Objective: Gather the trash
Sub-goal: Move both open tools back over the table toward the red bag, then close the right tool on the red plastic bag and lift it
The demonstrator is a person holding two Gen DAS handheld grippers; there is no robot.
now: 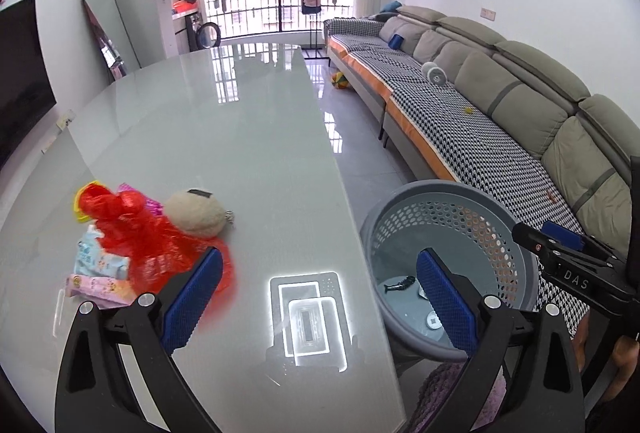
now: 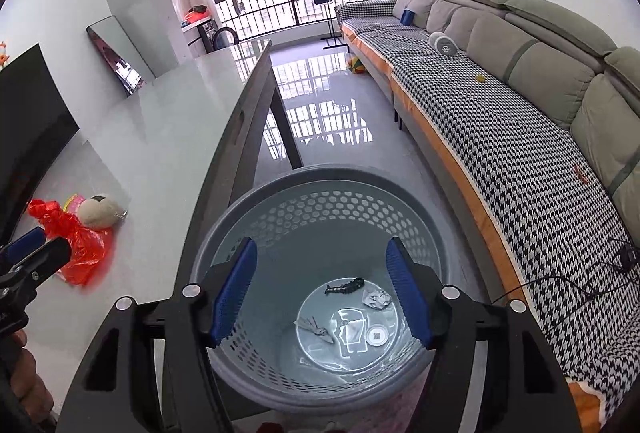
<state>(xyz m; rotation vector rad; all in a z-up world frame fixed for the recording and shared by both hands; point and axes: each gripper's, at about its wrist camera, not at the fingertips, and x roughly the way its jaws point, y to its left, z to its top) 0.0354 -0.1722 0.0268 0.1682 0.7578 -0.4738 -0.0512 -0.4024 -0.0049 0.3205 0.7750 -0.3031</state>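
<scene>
Both jaws stand apart, empty: right gripper (image 2: 320, 289) above basket (image 2: 224, 217); steer left gripper (image 1: 316, 297) leftward, straddling red bag (image 1: 148, 237).

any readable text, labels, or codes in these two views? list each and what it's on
"DAS": white letters on the black body of the right gripper, seen in the left wrist view.
Colourful packets on the table: printed, too blurred to read.
Round white disc in the basket: a square code-like mark, too small to read.
Nothing else legible.
</scene>
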